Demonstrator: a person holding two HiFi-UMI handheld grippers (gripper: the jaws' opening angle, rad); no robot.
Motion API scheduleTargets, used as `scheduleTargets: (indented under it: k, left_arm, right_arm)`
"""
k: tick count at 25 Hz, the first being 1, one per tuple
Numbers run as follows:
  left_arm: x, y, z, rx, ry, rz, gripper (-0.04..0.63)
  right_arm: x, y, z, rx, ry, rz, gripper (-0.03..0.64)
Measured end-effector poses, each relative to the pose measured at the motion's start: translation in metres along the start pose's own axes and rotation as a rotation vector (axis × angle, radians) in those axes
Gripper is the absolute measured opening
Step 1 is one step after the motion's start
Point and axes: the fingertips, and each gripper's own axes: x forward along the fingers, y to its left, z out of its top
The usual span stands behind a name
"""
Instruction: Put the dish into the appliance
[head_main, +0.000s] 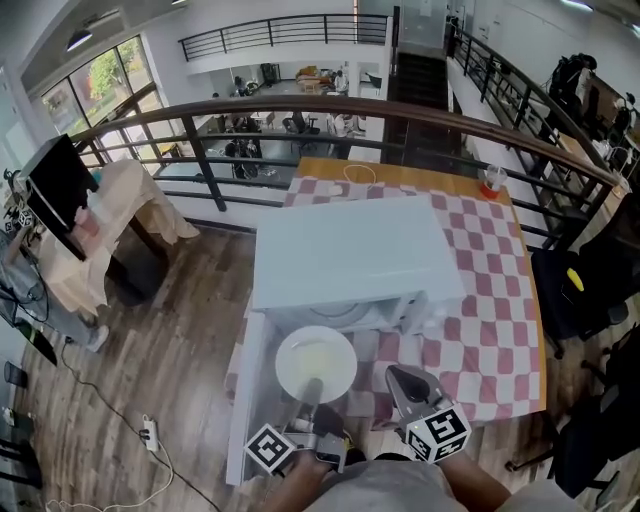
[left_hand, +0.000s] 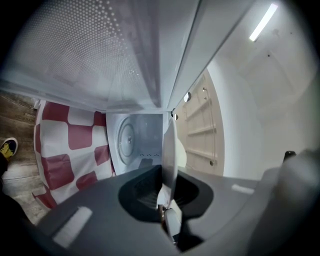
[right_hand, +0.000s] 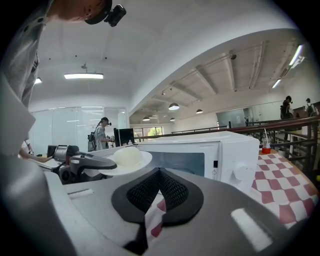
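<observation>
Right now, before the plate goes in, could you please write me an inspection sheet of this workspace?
Surface: table under a checked cloth.
Job's things: white microwave, door open; plate with pale food, held before the opening.
Clutter: cup at the far table edge.
Grippers: left gripper shut on the plate's rim; right gripper shut, empty.
Cables: white cable on the table behind the microwave; power strip with its lead on the floor.
Surroundings: railing, monitor on a side table, people far off.
</observation>
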Motion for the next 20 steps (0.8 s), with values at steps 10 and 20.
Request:
scheduleTargets:
  k: [10,20]
  left_arm:
    - [0.015,0.005,-0.010,-0.009,0.043,0.019,0.026]
    - [0.039,0.016,-0.004,0.004,0.014,0.049,0.028]
  right_arm:
    - [-0.002,-0.016,0.012,-0.015,-0.006,-0.030,-0.002]
    - [0.018,-0.040,0.022,-0.025,-0.005,-0.001,-0.002]
